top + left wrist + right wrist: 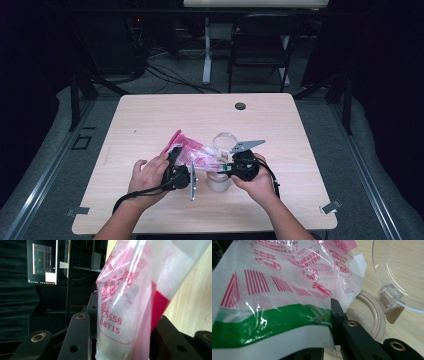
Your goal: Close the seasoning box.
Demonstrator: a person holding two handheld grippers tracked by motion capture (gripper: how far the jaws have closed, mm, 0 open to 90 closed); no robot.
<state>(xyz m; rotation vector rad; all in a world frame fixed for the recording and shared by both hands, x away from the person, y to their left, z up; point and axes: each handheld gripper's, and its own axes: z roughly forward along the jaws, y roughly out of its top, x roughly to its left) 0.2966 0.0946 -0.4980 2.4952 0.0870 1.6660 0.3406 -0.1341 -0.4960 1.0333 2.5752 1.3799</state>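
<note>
A person sits at a pale wooden table [150, 115], forearms entering from the bottom of the high view, a black two-jaw gripper in each hand. Between them, just below the centre of the frame, they hold a clear plastic bag [187, 150] printed in pink and red, stretched over a small open jar [219, 181]. The jar's hinged clear lid [225, 141] stands tipped back behind it. The bag appears to be held this way so that its white, grainy contents can pour through a torn corner into the jar, with one gripper lifting the far end and the other steadying the spout. The left gripper [172, 159], at lower centre-left, has its jaws partly open and closed around the bag's thick end; in the left gripper view the filled bag [125, 302] sits squeezed between the two black jaws. The right gripper [231, 167], at lower centre-right, is pinched tight on the bag's thin edge, near its green stripe [269, 320], directly above the jar's round mouth [372, 315]. Whether grains are falling at this instant is hard to tell.
</note>
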